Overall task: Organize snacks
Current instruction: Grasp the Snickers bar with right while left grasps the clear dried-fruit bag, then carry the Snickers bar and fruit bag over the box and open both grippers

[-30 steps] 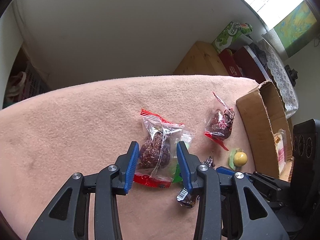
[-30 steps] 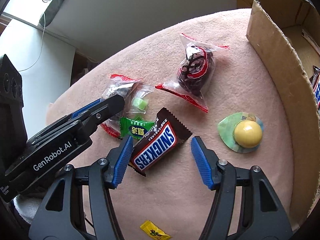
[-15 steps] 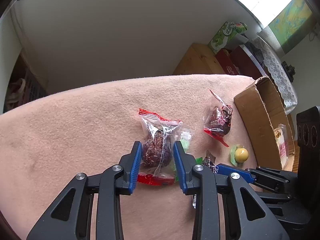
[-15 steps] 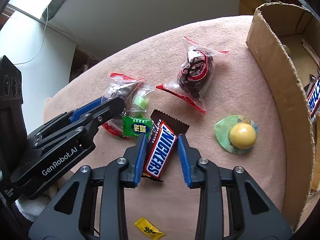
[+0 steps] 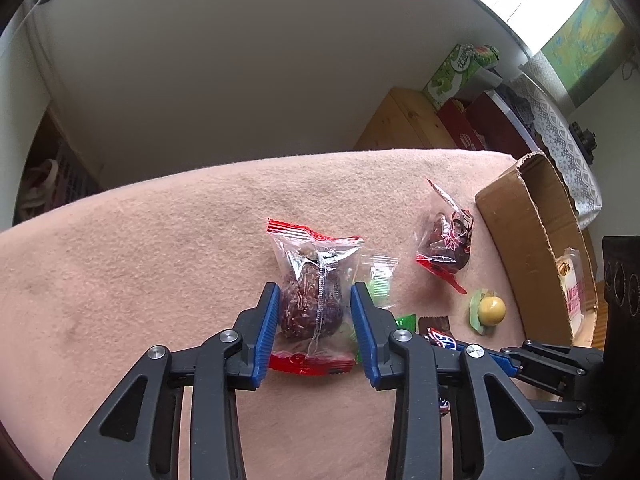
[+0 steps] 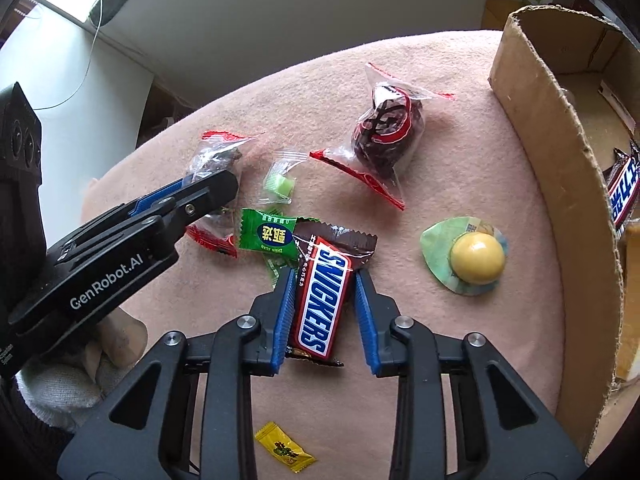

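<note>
1. Nearest in the right wrist view, a small yellow candy (image 6: pixel 285 447) lies alone on the pink blanket (image 6: pixel 460 152), just in front of the right gripper (image 6: pixel 325 308).
2. The right gripper is clamped on the Snickers bar (image 6: pixel 322 296), its blue pads pressing both long sides. A second ago the bar lay slanted between wide-apart jaws; they have just been closing and the bar now stands lengthwise between them.
3. Touching the bar's far left corner is a green candy (image 6: pixel 266 236), and beyond it a clear wrapper with a pale green sweet (image 6: pixel 280 184).
4. The left gripper (image 5: pixel 314 312) holds the clear red-edged pack of dark dates (image 5: pixel 316 296) between its pads, which touch both sides of the pack. Its jaws opened very slightly in the last half second; the pack has kept its place.
5. To the right, a yellow ball on a green wrapper (image 6: pixel 472 258) lies near the cardboard box (image 6: pixel 560 160), well apart from both grippers.
6. Farther off, a second date pack (image 6: pixel 384 132) rests by the box's near corner.
7. Inside the box lies another Snickers bar (image 6: pixel 622 188).
8. Beyond the blanket, a wooden cabinet (image 5: pixel 404 124) and a green tissue box (image 5: pixel 460 72) stand by the wall.
</note>
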The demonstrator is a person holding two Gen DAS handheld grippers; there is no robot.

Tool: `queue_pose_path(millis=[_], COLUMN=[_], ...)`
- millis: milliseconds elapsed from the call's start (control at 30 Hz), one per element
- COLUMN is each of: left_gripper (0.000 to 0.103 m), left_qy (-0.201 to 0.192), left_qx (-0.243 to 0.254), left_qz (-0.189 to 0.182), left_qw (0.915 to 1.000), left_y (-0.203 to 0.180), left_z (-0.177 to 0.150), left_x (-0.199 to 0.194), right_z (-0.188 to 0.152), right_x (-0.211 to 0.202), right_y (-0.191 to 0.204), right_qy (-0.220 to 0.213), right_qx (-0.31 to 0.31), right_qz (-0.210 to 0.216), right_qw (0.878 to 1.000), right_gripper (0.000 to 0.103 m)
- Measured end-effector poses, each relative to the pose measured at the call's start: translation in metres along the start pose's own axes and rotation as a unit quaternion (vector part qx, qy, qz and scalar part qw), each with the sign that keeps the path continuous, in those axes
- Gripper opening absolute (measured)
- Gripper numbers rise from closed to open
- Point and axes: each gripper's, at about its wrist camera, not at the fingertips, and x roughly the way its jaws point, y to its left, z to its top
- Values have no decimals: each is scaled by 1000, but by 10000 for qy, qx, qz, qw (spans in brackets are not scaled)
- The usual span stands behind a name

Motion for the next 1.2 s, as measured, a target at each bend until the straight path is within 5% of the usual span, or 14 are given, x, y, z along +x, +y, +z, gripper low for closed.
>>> queue_pose_path(millis=[467, 1200], left_gripper=[35, 35], left_qy=[-367, -665], left_qx=[-76, 644], left_qz=[-207, -905], left_qw=[9991, 9916], left_y=[-11, -129], left_z=[1, 22], left_x=[-37, -49], right_z=[-4, 1], right_x=[-66, -165], right_y=[-24, -124], right_qy=[-605, -1416], right_qx=[-61, 208], right_qz=[93, -486], right_qw=[9981, 9885], right_gripper=[30, 30])
